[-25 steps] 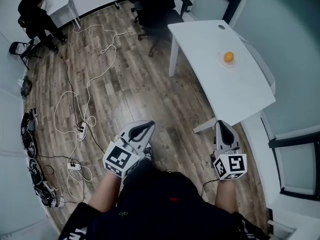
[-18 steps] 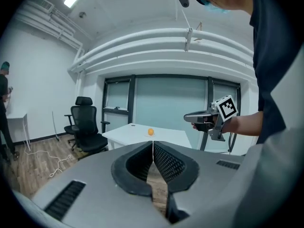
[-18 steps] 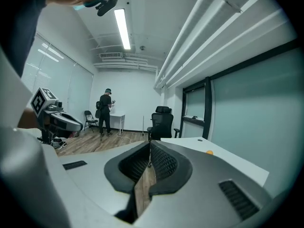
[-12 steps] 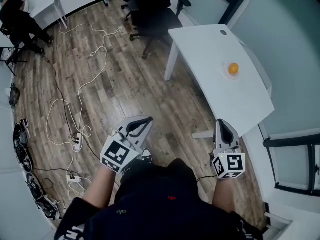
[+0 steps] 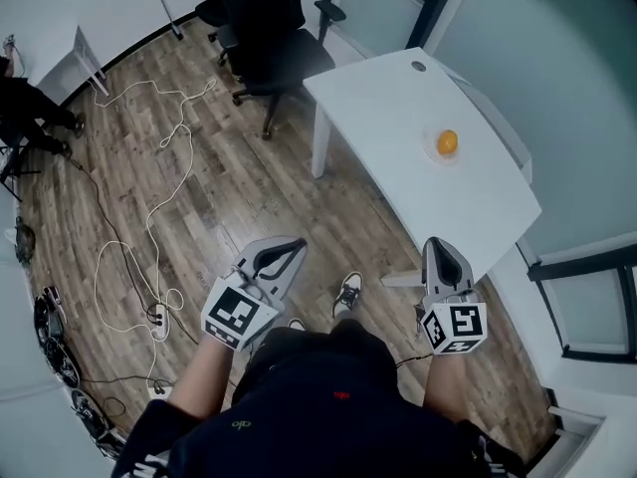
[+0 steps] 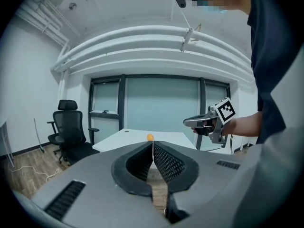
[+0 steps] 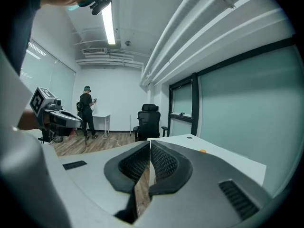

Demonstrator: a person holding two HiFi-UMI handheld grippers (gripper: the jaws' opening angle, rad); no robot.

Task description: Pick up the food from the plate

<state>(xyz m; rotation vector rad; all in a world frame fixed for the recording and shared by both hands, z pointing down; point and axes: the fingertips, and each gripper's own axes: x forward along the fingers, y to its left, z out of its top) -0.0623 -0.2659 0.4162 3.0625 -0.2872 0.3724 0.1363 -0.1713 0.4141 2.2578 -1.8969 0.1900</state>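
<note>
A round orange food item (image 5: pixel 448 142) lies on a small clear plate (image 5: pixel 434 150) on the white table (image 5: pixel 398 98), toward its far side. It shows as a small orange dot (image 6: pixel 150 137) in the left gripper view and at the table's right (image 7: pixel 203 151) in the right gripper view. My left gripper (image 5: pixel 295 246) is held over the wooden floor, well short of the table, jaws shut and empty. My right gripper (image 5: pixel 436 246) hovers just before the table's near corner, also shut with nothing in it.
A black office chair (image 5: pixel 264 48) stands at the table's far left end. White cables (image 5: pixel 164 167) trail over the floor on the left. A person (image 5: pixel 25 103) stands by a small white desk (image 5: pixel 80 53) at the far left. Glass walls (image 5: pixel 557 118) run behind the table.
Both grippers have moved forward toward the table, which now sits nearer and lower-left in the head view. The jaws stayed shut.
</note>
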